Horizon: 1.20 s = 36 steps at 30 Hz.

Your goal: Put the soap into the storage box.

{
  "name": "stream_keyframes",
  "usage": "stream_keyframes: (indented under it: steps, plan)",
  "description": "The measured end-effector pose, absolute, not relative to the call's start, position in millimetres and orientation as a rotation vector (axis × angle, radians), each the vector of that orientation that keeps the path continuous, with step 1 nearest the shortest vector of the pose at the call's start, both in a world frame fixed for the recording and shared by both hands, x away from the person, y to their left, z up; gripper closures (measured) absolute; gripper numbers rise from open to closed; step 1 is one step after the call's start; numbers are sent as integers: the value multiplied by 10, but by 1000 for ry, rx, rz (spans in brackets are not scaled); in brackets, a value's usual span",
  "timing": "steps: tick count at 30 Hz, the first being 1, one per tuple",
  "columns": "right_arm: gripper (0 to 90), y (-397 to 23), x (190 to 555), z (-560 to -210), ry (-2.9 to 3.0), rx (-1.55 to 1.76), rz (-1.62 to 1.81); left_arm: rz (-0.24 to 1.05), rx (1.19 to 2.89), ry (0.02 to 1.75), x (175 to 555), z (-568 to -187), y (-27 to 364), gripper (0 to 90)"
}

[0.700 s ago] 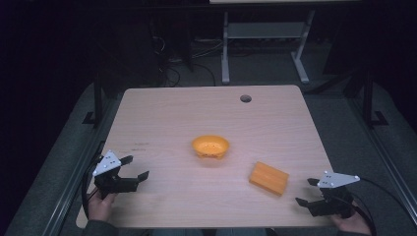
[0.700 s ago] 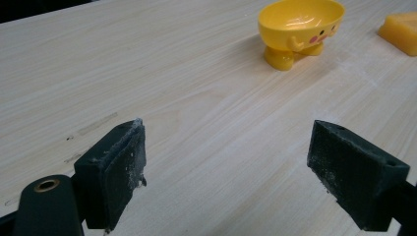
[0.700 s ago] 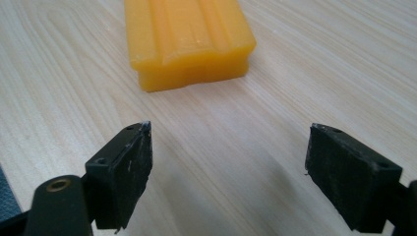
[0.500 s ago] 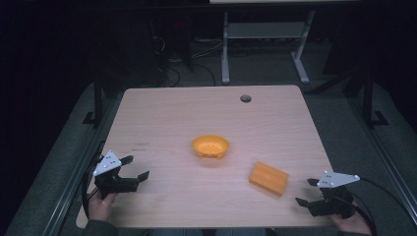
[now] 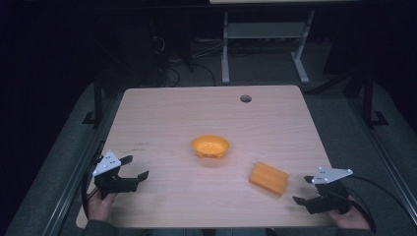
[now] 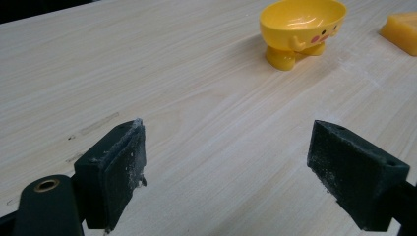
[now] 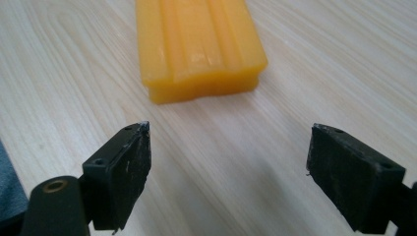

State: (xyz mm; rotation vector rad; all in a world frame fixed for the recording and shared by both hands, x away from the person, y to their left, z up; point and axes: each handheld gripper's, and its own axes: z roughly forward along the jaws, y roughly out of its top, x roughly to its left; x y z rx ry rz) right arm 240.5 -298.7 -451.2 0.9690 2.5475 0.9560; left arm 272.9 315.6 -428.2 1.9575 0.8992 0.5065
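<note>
The ridged orange plastic block (image 7: 196,46) lies flat on the pale wooden table (image 5: 162,113), right of the small yellow footed bowl (image 5: 210,147), unmoved since a moment ago. The right gripper (image 5: 307,191) still waits just beside it, jaws apart; the left gripper (image 5: 135,168) likewise stays spread, empty. No grasp has begun.

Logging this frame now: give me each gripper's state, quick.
Left gripper: open, holding nothing; the yellow bowl sits farther off.
Right gripper: open, holding nothing; the orange block lies just ahead, untouched.
</note>
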Motion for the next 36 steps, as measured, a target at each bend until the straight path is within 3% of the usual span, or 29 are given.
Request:
stream_keyframes:
  steps: [36]
  plan:
    - [153,-2600,2700,-4170,2648,804,904,501,1942,902,2719,-4278,3155,141]
